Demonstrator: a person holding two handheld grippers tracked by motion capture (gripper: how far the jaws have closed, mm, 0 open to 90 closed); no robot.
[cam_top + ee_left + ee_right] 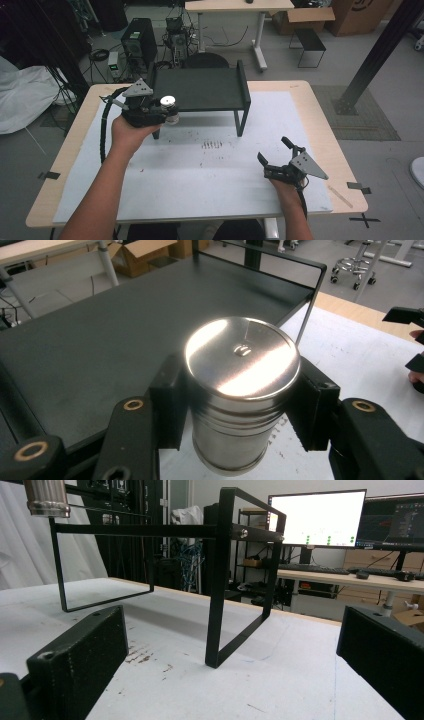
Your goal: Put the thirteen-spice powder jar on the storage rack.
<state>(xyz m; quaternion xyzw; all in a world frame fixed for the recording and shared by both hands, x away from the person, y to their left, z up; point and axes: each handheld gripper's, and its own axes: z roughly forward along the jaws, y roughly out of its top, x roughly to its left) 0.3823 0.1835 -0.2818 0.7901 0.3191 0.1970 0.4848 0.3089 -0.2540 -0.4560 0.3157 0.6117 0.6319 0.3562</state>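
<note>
Near edge: right gripper [274, 153] low over the white table mat [210, 185], jaws spread wide, holding nothing. Farther: left gripper [240, 405] clamped around a shiny cylindrical steel canister [240, 390], held upright in the air beside the front-left corner of the black metal shelf stand [205, 89].

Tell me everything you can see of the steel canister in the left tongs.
The steel canister is a small upright cylinder of shiny brushed metal, with a flat round lid bearing a small raised mark at its centre and ridged bands below the rim. The left tongs clamp it on both sides just under the lid. It hangs clear of the white mat, by the front left edge of the black shelf, its base near the shelf top's level.
</note>
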